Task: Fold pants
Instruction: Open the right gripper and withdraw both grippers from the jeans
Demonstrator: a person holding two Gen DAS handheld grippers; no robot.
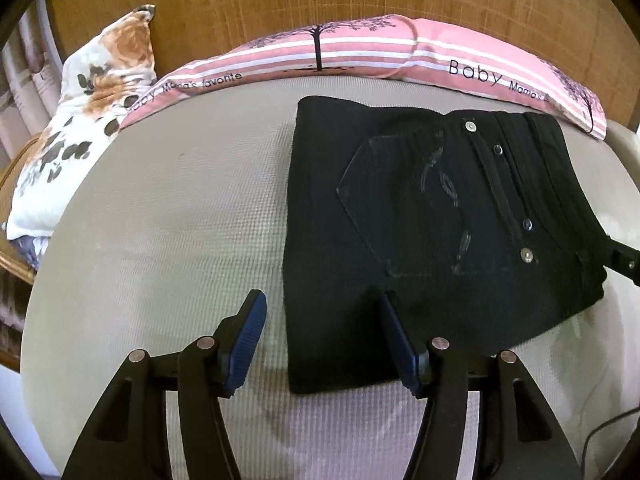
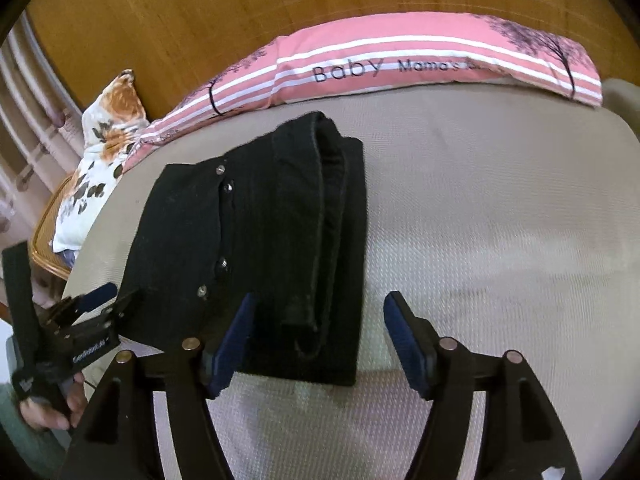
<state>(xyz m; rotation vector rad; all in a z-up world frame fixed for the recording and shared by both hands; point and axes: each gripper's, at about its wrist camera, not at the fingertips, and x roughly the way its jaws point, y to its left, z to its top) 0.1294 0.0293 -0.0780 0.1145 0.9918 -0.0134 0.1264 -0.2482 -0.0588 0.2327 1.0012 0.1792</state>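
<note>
- Fingers of the left gripper (image 1: 322,316) are spread, holding nothing (pants (image 1: 420,208) edge at 12 o'clock).
- Right gripper (image 2: 320,320) is spread too, straddling the pants' corner, pads clear.

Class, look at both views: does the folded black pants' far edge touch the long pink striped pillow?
Apart. In the right wrist view a strip of bare beige mattress separates the folded black pants from the pink striped pillow.

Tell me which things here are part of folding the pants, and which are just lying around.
Part of the job: black pants, folded on the mattress; left gripper and right gripper, both open.
Lying about: pink striped pillow; floral pillow.
</note>
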